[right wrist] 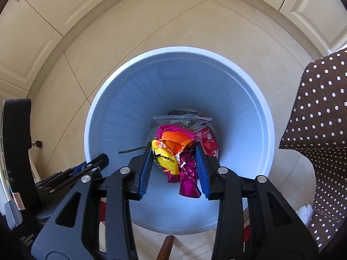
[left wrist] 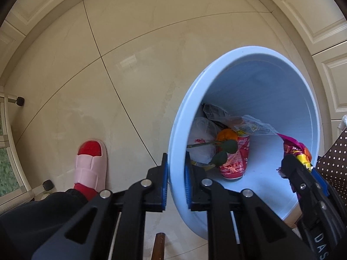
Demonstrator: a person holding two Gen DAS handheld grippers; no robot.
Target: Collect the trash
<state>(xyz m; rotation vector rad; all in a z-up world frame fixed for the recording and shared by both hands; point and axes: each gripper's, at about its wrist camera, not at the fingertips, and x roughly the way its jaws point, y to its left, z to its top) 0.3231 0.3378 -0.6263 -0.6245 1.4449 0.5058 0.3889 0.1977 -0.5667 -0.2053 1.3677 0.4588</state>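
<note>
My left claw [left wrist: 176, 181] pinches the rim of the blue bin [left wrist: 249, 65]. My right claw [right wrist: 174, 169] holds a crinkly wrapper [right wrist: 173, 153] just over the bin. A red cup [left wrist: 235, 158] and bags are already inside. I think dropping the wrapper comes next.

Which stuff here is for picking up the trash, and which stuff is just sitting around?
For the job:
- blue bin, its rim pinched by the left gripper
- crumpled snack wrapper, held over the bin by the right gripper
- red cup, plastic bags already inside

Just around:
- pink slipper
- polka-dot cloth
- cabinets
</note>
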